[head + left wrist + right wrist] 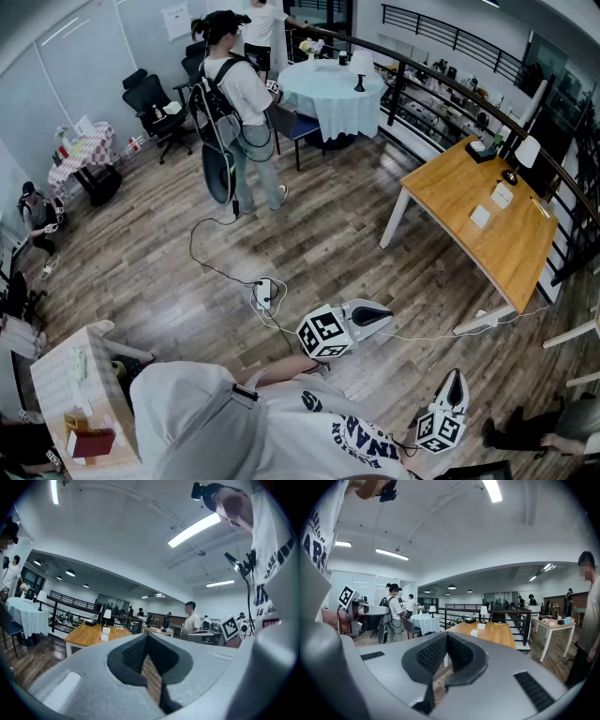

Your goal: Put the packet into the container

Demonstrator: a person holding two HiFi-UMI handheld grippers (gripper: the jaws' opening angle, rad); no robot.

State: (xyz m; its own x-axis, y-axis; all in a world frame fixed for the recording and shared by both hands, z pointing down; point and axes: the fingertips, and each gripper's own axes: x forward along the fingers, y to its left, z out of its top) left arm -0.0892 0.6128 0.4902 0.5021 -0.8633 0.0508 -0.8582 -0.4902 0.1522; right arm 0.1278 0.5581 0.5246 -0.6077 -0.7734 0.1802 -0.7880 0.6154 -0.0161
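- Head view: the left gripper (380, 319) and the right gripper (456, 380) are both held out over bare wooden floor (169, 272), close to the wearer's body and apart from each other. Neither is near a work surface.
- Head view: I cannot pick out a packet or a container with any certainty. The wooden table (469, 202) stands well off to the right and carries a few small white items (481, 217), which are too small to identify. A low side table (66, 375) at the lower left holds a red object, also unclear.
- Left gripper view: the jaws are closed tip to tip with nothing between the pads. Only floor shows through the gap behind them. The gripper points level towards the wooden table and a distant row of desks.
- Right gripper view: the jaws are also together and empty. It aims a little downward at the same wooden table, with a round white-clothed table (423, 620) and a standing person (393, 611) to the left.
- Judgement: the task has not started. Nothing is grasped and nothing is placed. Everything remains: reach a surface, locate the packet, open a jaw pair, pick the packet up, carry it over and release it in the container.
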